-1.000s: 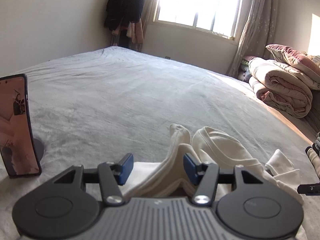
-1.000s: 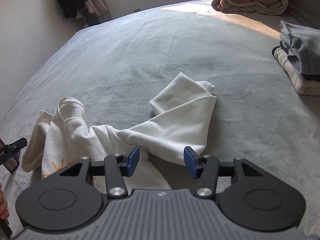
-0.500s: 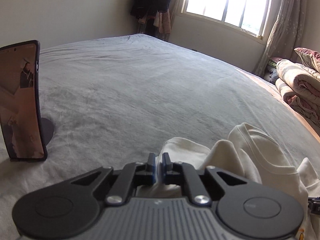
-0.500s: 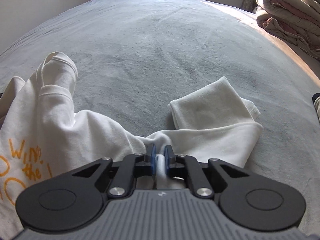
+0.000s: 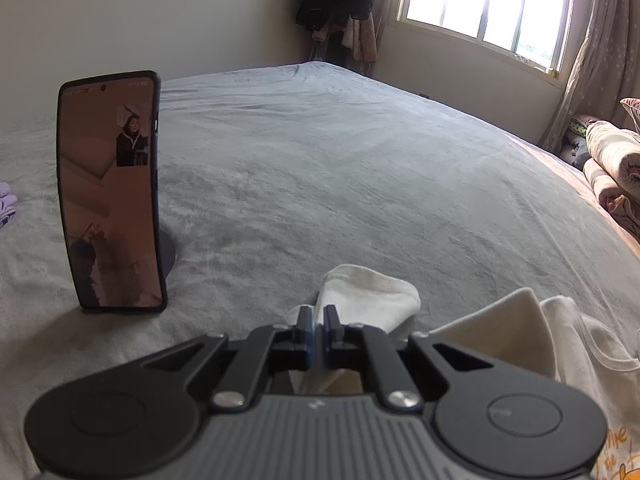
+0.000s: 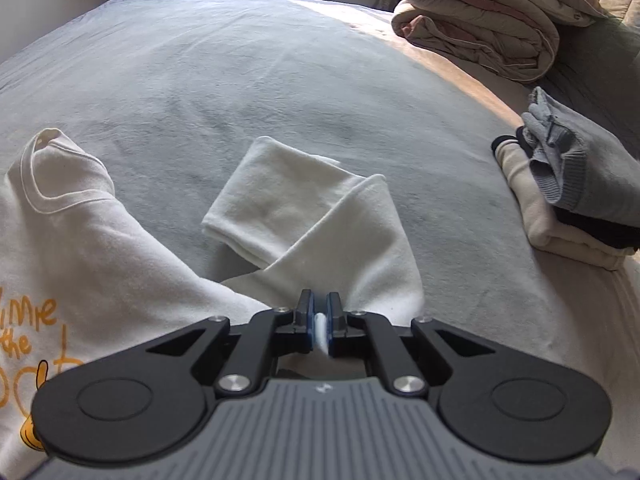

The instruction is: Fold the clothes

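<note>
A grey bed (image 6: pixel 280 64) is seen stretching ahead of both grippers, with a rolled quilt (image 6: pixel 480 20) far ahead and to the right of the right gripper and a stack of folded clothes (image 6: pixel 572 200) nearer on that same side. A cream sweatshirt (image 6: pixel 100 240) with orange lettering is spread crumpled directly in front of and to the left of the right gripper (image 6: pixel 319 320), one sleeve doubled back just ahead of its fingertips. A phone (image 5: pixel 110 192) is propped upright on a stand ahead and to the left of the left gripper (image 5: pixel 317 332). A second earlier both pairs of jaws were held apart over the cloth; now each is clamped on it, a white fold pinched between the right gripper's blue pads and a sleeve end caught between those of the left. With two points of the sweatshirt secured, the garment is judged ready to be lifted, shaken flat and laid out, so the fold proper is not yet begun. A slip is thought possible, since only thin edges are held.
</note>
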`<act>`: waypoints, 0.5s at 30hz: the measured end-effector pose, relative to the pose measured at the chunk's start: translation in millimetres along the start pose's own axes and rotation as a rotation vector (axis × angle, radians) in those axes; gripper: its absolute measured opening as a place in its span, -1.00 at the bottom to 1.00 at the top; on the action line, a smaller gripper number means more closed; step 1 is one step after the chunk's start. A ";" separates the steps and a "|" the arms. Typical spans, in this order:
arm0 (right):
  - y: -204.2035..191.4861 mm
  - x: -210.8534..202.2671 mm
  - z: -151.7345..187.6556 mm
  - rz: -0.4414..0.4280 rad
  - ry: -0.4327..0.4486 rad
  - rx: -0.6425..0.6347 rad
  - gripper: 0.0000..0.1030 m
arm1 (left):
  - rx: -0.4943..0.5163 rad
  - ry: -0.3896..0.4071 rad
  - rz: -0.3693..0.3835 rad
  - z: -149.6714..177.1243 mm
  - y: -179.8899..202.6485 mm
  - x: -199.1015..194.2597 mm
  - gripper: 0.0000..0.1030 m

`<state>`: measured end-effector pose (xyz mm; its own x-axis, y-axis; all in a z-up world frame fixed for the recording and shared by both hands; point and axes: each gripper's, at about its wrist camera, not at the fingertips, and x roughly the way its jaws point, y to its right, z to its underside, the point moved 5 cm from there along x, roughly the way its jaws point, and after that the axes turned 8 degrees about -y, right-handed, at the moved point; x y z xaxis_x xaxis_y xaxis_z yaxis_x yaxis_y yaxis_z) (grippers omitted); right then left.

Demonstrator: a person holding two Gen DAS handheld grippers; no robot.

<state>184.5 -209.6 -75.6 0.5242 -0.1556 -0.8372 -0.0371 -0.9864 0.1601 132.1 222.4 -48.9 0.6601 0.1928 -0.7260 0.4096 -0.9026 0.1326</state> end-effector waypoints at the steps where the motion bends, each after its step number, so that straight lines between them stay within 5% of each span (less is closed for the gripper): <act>1: 8.0 0.4 2.7 0.014 -0.004 0.015 -0.90 | 0.000 -0.006 -0.006 0.7 -3.1 -0.2 -0.90; 10: 46.5 -10.3 26.0 0.073 -0.020 0.085 -1.00 | -0.029 -0.032 -0.145 -0.8 -41.7 -6.0 -0.93; 15: 64.4 -10.4 34.4 0.016 -0.002 0.150 -0.99 | -0.076 -0.083 -0.111 2.4 -45.9 -2.1 -0.92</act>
<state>147.4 -273.4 -74.6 0.5206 -0.1711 -0.8365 -0.1724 -0.9806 0.0932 110.4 262.6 -55.1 0.5549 0.2544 -0.7921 0.5256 -0.8452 0.0968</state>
